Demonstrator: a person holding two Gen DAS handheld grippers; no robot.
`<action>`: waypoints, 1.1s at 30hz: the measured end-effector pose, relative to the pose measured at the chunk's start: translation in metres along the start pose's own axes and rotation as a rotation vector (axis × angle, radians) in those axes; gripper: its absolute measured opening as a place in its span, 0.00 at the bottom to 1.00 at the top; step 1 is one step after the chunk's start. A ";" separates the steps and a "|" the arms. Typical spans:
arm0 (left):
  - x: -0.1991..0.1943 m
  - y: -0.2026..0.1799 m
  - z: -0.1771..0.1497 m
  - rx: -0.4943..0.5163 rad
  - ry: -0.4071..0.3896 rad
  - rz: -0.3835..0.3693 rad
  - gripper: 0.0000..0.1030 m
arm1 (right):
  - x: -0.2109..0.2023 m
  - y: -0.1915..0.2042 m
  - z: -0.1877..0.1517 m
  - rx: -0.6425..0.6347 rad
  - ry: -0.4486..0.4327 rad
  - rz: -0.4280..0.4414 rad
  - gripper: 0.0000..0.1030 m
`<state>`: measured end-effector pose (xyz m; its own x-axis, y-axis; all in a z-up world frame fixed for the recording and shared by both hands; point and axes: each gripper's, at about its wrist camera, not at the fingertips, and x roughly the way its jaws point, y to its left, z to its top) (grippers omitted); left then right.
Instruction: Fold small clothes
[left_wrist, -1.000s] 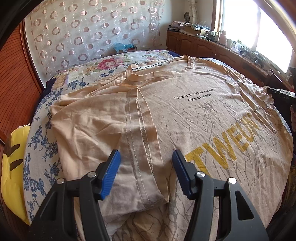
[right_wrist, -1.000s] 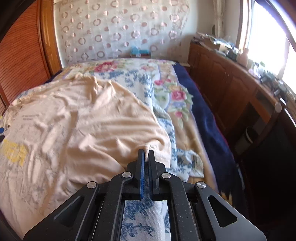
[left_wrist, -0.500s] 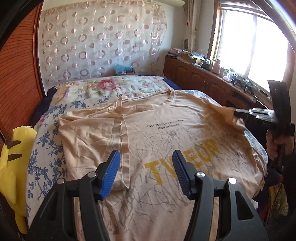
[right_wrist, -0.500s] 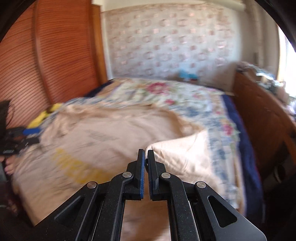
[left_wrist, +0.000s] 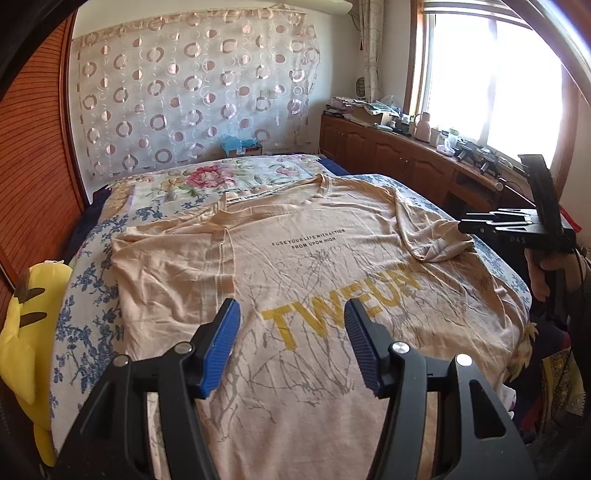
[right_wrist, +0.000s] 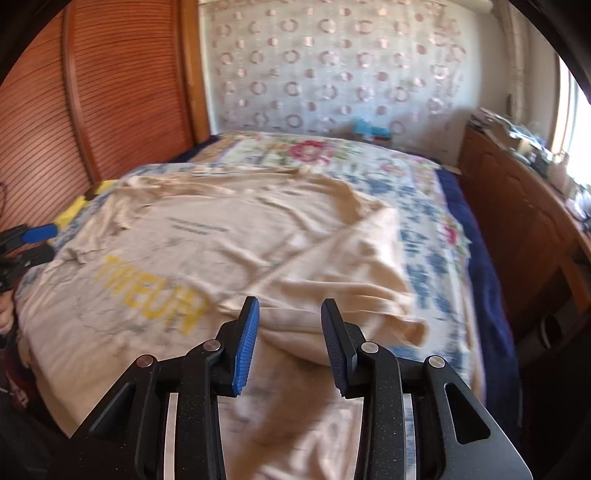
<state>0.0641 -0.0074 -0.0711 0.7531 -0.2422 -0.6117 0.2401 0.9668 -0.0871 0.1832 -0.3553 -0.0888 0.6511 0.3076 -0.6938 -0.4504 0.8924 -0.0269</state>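
Left wrist view: beige T-shirt (left_wrist: 314, 266) lies spread on the bed (left_wrist: 92, 295), print side up w/ yellow "TWEUN" lettering + small black text line above it. Left sleeve folded in over the body, hem seam showing. Right sleeve folded in too, rumpled near the far right edge. Left claw (left_wrist: 291, 343) released, blue pads wide apart, hovering above the shirt, nothing between them. Right claw (left_wrist: 480, 225) seen side-on at the right edge, in a person's hand (left_wrist: 546, 269), just beside the folded right sleeve; gap not readable from this angle. Yellow plush (left_wrist: 22, 332) sits at left bed edge. Wooden cabinet (left_wrist: 406, 162) under the window carries clutter.

Right wrist view (blurred): right claw (right_wrist: 290, 339) opening, pads apart, not pressing cloth. Folded sleeve lies on the shirt (right_wrist: 184, 251) just ahead of the tips, seen through the gap. Left claw (right_wrist: 33, 236) at far left edge, blue pad visible. Floral bedsheet (right_wrist: 424, 236) exposed to the right of the shirt.
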 end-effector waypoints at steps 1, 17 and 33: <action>0.000 -0.002 0.000 0.003 -0.001 -0.003 0.56 | 0.001 -0.006 0.000 0.015 0.004 -0.013 0.33; 0.002 -0.015 -0.002 0.016 0.002 -0.016 0.56 | 0.044 -0.048 0.000 0.086 0.139 -0.022 0.22; 0.006 -0.011 -0.007 0.001 0.009 -0.018 0.56 | 0.015 -0.012 0.058 -0.026 -0.007 0.070 0.02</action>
<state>0.0615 -0.0186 -0.0791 0.7429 -0.2591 -0.6173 0.2542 0.9622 -0.0979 0.2334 -0.3422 -0.0569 0.6217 0.3711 -0.6897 -0.5106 0.8598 0.0024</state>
